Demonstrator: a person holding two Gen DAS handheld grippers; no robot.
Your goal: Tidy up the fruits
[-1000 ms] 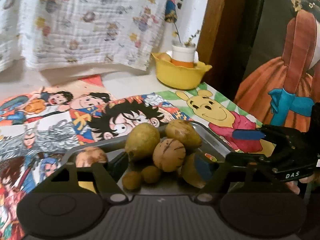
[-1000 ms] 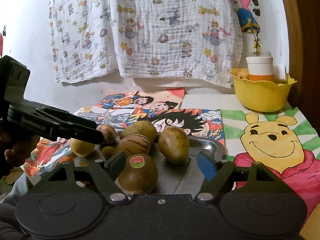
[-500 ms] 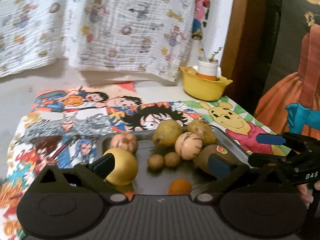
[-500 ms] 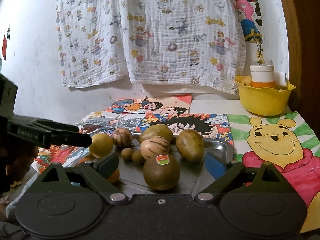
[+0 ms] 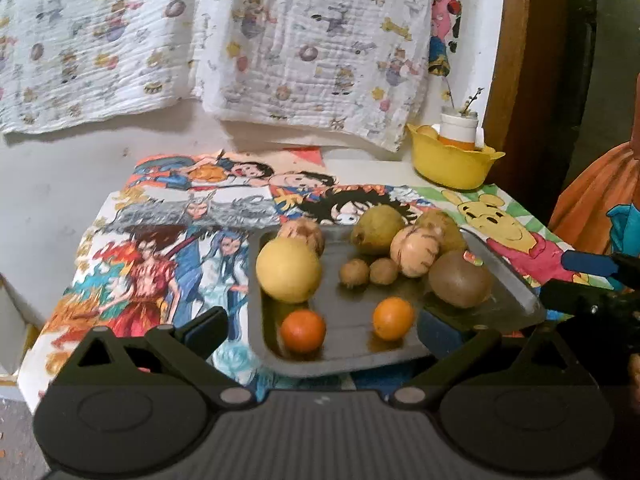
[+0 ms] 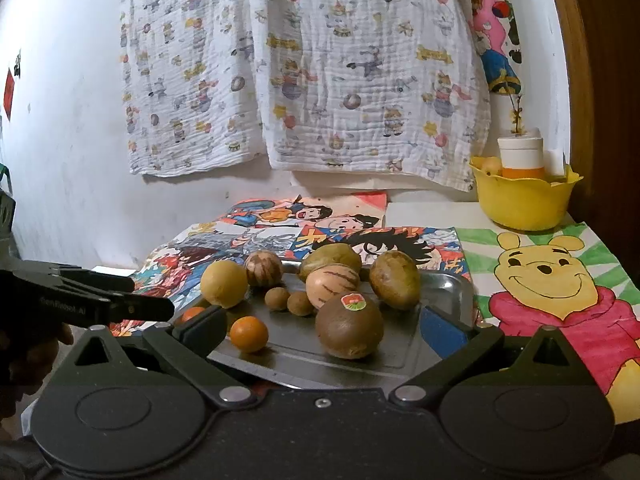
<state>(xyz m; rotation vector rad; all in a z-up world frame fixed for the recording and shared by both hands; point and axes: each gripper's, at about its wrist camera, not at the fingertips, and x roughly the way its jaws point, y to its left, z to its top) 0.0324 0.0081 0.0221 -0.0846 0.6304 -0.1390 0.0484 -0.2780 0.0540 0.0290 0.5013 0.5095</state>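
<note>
A metal tray point(image 5: 516, 280) point(image 6: 452, 280) on the table holds several fruits: a yellow round fruit point(image 5: 289, 270) point(image 6: 224, 283), two small oranges point(image 5: 303, 330) point(image 5: 393, 318) point(image 6: 248, 334), a brown kiwi with a sticker point(image 5: 460, 279) point(image 6: 349, 325), two small brown fruits point(image 5: 354, 273), striped melons point(image 5: 415, 251) point(image 6: 332, 284) and green-brown pears point(image 5: 377, 229) point(image 6: 395, 279). My left gripper point(image 5: 322, 332) is open and empty at the tray's near edge. My right gripper point(image 6: 320, 330) is open and empty just before the kiwi.
A yellow bowl point(image 5: 452, 162) point(image 6: 522, 200) with a white-and-orange jar stands at the back right. Cartoon posters point(image 5: 180, 232) point(image 6: 560, 280) cover the table. A patterned cloth hangs on the wall. A wooden post point(image 5: 516, 60) stands at right.
Both grippers have pulled back and up from the tray, so more of the table shows. The two oranges and the yellow fruit have come into the left view.
</note>
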